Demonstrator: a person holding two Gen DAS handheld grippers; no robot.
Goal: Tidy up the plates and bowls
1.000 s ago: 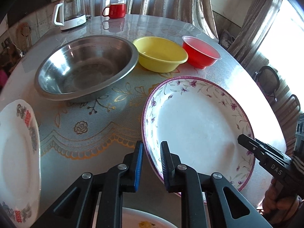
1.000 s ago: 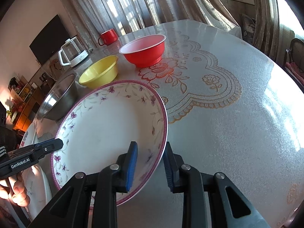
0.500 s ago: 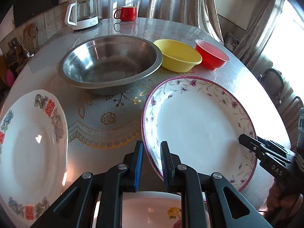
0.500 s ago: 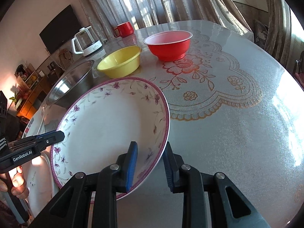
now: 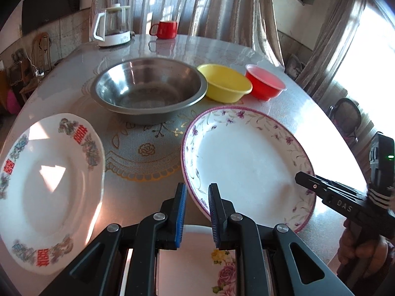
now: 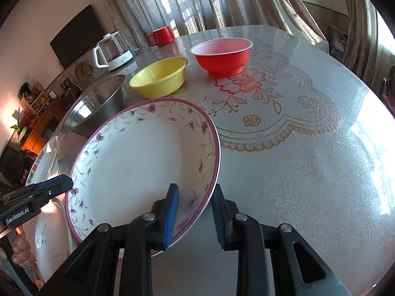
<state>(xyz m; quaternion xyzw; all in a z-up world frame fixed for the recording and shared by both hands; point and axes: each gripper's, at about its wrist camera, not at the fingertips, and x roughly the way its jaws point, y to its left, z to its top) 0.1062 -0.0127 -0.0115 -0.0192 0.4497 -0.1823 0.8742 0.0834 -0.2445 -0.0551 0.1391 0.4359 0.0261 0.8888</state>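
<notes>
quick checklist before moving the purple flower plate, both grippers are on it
1. Left gripper straddles the purple flower plate rim: ok.
2. Right gripper straddles the opposite rim: ok.
3. Jaws clamped tight on the rim: cannot tell.
4. Plate clear of the steel bowl and yellow bowl: ok.
5. Rose plate beneath the left gripper, a possible stacking spot: partly hidden, cannot tell.
6. Plate level: not ok, it looks tilted.

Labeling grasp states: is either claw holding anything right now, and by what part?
Both claws straddle the rim of the purple-flowered plate: left claw on its near-left edge, right claw on its near-right edge. Whether the pads actually clamp cannot be told.
</notes>
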